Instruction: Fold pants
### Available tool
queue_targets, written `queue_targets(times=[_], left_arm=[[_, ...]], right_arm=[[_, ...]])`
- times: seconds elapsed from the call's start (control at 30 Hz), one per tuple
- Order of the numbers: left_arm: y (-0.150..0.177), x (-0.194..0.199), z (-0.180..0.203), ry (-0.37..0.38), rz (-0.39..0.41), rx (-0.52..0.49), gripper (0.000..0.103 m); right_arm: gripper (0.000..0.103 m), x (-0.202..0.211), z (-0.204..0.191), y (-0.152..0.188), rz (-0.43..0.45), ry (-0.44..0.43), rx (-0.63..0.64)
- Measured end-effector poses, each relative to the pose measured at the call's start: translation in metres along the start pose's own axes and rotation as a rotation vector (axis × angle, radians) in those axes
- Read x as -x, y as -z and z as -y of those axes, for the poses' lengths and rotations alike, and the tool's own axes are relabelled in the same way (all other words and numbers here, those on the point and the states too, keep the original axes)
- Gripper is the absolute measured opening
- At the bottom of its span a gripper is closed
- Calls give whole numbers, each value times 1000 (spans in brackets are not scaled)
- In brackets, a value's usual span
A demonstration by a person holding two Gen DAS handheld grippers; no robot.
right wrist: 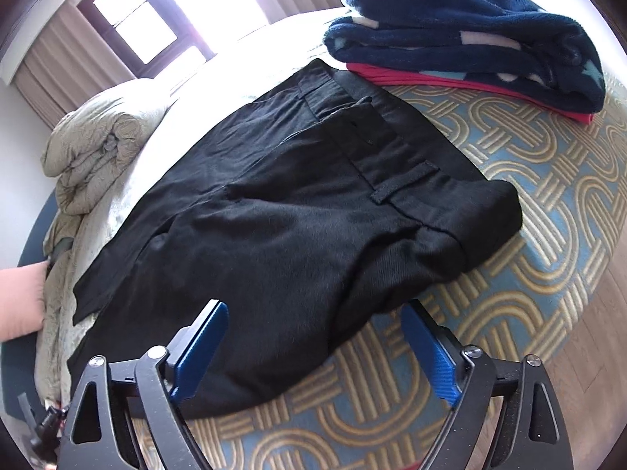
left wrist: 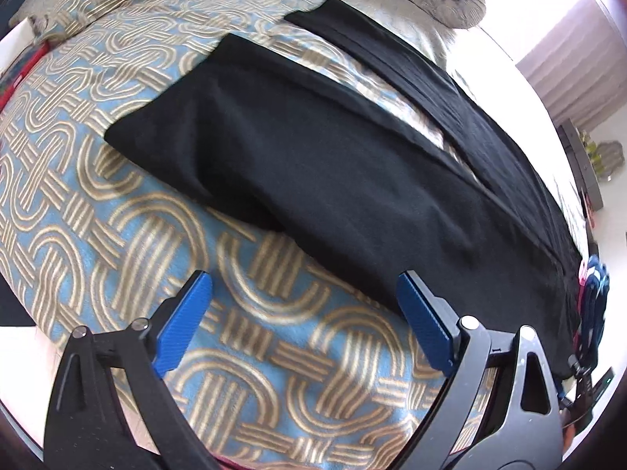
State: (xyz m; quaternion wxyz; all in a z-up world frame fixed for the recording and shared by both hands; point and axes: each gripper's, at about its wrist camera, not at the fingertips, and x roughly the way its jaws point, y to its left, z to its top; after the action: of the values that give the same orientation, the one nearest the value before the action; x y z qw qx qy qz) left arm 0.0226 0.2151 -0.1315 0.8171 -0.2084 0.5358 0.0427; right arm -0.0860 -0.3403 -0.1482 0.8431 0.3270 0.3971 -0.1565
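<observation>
Pants (right wrist: 298, 211), one black pair, lie spread flat on a bed's patterned blue-and-tan cover (left wrist: 117, 211), two legs running toward one rumpled beige quilt (right wrist: 98, 145). Two grippers, left (left wrist: 305, 321) and right (right wrist: 313, 348), hover with fingers apart, gripping nothing. One stack of folded laundry (right wrist: 470, 39) sits beyond the waistband; its lower layers are mostly hidden.

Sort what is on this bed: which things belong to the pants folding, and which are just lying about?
Part of the job:
- black woven trousers, spread flat on the bedspread
- left gripper, open
- right gripper, open

Lying about:
- blue and tan looped-pattern bedspread
- folded navy fleece blanket on a folded red cloth
- rolled beige quilt
- pink pillow
</observation>
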Motion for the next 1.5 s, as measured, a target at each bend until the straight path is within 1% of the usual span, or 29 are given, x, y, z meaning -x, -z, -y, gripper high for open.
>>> queue_targets(times=[0.1, 0.13, 0.2, 0.23, 0.27, 0.3, 0.33, 0.37, 0.4, 0.43, 0.47, 0.57, 0.67, 0.73, 0.83, 0.93, 1.03, 1.07, 1.13, 1.23, 1.3, 1.33, 1.4, 1.43, 1.47, 1.5], left_arm=[[-13, -4, -7, 12, 18, 51, 95], [-17, -6, -9, 23, 22, 67, 95], [-26, -11, -12, 31, 30, 96, 94], [-30, -13, -12, 35, 39, 106, 88], [-34, -13, -12, 41, 54, 112, 68], [-37, -14, -12, 43, 57, 115, 55], [-42, -16, -14, 55, 53, 124, 24], [-44, -17, -17, 82, 44, 138, 9], [-45, -17, -20, 115, 36, 159, 9], [-46, -15, -22, 141, 46, 179, 9], [-47, -12, -21, 143, 57, 170, 9], [-49, 5, -6, 108, 112, 85, 9], [-56, 23, 13, 91, 155, 18, 9], [-64, 31, 23, 89, 171, -5, 9], [-83, 42, 39, 86, 195, -36, 9], [-111, 49, 60, 49, 221, -89, 9], [-136, 52, 80, 18, 238, -130, 9], [-150, 51, 91, -2, 243, -148, 9], [-172, 44, 106, -27, 236, -174, 9], [-206, 21, 124, -62, 196, -196, 9], [-234, -8, 138, -114, 151, -206, 9], [-253, -29, 144, -155, 124, -201, 10], [-273, -60, 149, -204, 79, -199, 14], [-286, -82, 151, -236, 55, -199, 17], [-293, -96, 152, -274, 40, -203, 19], [-298, -107, 152, -318, 39, -207, 20]], right_arm=[[88, -3, 1, -6, 9, 4, -11], [85, -4, 0, -8, 10, 11, -11], [76, -7, -3, -11, 7, 27, -3], [62, -9, -5, -12, 1, 42, 15], [44, -11, -7, -13, 3, 61, 31], [34, -10, -9, -14, 13, 85, 59], [24, -10, -9, -15, 12, 80, 68], [19, -9, -7, -16, 9, 66, 62], [16, -8, -5, -17, 11, 55, 51], [13, -6, -3, -18, 16, 41, 42], [12, -4, -2, -20, 18, 27, 33], [10, 4, -2, -26, 30, -9, 19], [9, 14, -8, -34, 56, -33, 25], [9, 24, -16, -44, 89, -63, 32], [9, 39, -29, -60, 139, -98, 55], [8, 48, -46, -83, 186, -123, 93], [8, 46, -69, -114, 215, -123, 126], [8, 44, -74, -122, 218, -119, 134], [8, 30, -91, -145, 214, -106, 154], [8, 1, -115, -179, 192, -72, 185], [8, -29, -128, -203, 148, -32, 192], [9, -51, -134, -217, 108, 3, 193], [14, -97, -138, -242, 47, 75, 171], [18, -117, -136, -252, 25, 109, 171], [26, -140, -136, -263, 9, 161, 181], [30, -156, -133, -269, 5, 215, 198]])
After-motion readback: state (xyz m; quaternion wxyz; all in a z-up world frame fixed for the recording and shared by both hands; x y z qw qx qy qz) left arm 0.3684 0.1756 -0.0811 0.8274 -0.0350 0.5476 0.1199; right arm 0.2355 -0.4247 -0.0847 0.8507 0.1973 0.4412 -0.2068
